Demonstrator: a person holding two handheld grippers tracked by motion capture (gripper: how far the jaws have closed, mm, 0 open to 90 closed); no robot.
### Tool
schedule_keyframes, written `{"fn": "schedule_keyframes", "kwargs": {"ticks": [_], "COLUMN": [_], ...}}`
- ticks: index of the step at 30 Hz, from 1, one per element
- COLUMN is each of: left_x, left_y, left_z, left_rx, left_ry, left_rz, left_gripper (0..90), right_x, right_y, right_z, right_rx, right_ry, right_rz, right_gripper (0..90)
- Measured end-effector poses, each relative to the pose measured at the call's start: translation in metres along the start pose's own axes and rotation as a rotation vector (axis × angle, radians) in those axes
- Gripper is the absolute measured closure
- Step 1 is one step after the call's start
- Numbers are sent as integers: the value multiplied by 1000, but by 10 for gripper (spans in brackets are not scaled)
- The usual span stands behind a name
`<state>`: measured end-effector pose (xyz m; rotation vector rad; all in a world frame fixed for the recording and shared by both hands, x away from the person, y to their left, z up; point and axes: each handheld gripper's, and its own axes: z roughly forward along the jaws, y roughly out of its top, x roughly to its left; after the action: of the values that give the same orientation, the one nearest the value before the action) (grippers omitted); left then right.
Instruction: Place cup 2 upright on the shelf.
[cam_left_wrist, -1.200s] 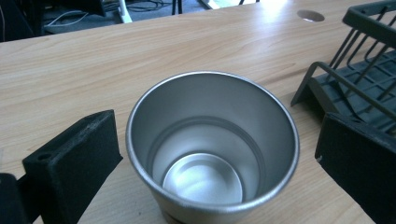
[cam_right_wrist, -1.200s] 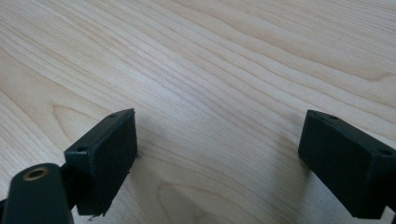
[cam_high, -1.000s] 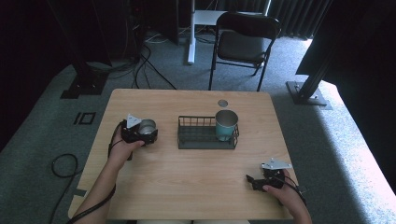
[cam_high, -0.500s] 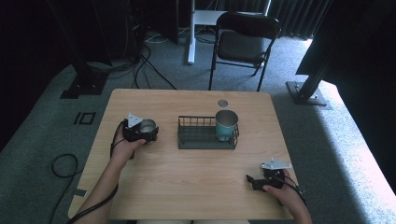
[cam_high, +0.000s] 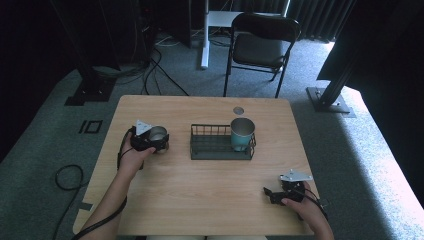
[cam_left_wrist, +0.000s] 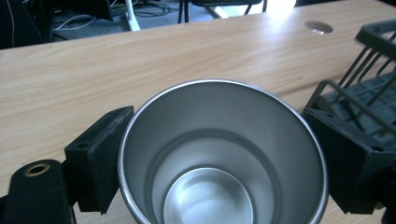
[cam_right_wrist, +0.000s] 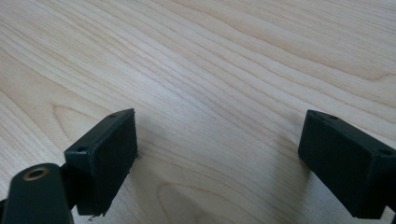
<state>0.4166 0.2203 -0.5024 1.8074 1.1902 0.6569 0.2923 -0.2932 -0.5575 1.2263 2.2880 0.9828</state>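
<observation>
An upright, empty steel cup (cam_high: 158, 133) stands on the left part of the wooden table (cam_high: 210, 190). My left gripper (cam_high: 159, 142) is around it, and its jaws have just been closing. In the left gripper view both black pads (cam_left_wrist: 105, 156) press on the rim of the steel cup (cam_left_wrist: 205, 140), so my left gripper (cam_left_wrist: 217, 158) is shut on it. Near the table's front right, my right gripper (cam_high: 270, 194) rests low and points left. Its jaws stand wide apart over bare wood, so my right gripper (cam_right_wrist: 229, 154) is open.
A dark wire basket (cam_high: 215, 151) sits mid-table, just right of the steel cup, with a teal cup (cam_high: 242, 134) upright in its right end. A round cable hole (cam_high: 238, 110) lies behind it. A folding chair (cam_high: 262, 47) stands beyond the far edge.
The left gripper's jaws have drawn in onto the steel cup. Neither hand has shifted, and the right gripper looks the same.
</observation>
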Motion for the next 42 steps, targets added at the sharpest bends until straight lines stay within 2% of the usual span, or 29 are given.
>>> {"fn": "schedule_keyframes", "kwargs": {"ticks": [5,12,19,27,32,36,42], "left_x": [-4,-8,-17,-25,-35,-41,-57], "left_y": [8,19,41,65,77,84,96], "left_z": [-6,-15,-27,-34,-38,-40,-40], "left_rx": [-7,-22,-52,-83,-94,-100,-114], "left_ry": [-24,-43,-70,-96,-118,-136,-177], "left_rz": [16,9,24,37,67,66,91], "left_gripper": [139,140,140,140,140,139,140], "right_x": [0,0,0,0,0,0,0], "right_y": [0,0,0,0,0,0,0], "right_z": [0,0,0,0,0,0,0], "right_rx": [0,0,0,0,0,0,0], "right_ry": [0,0,0,-1,-1,-1,-1], "right_rz": [-1,0,0,-1,-1,-1,-1], "right_gripper": [112,112,112,112,112,112,112]}}
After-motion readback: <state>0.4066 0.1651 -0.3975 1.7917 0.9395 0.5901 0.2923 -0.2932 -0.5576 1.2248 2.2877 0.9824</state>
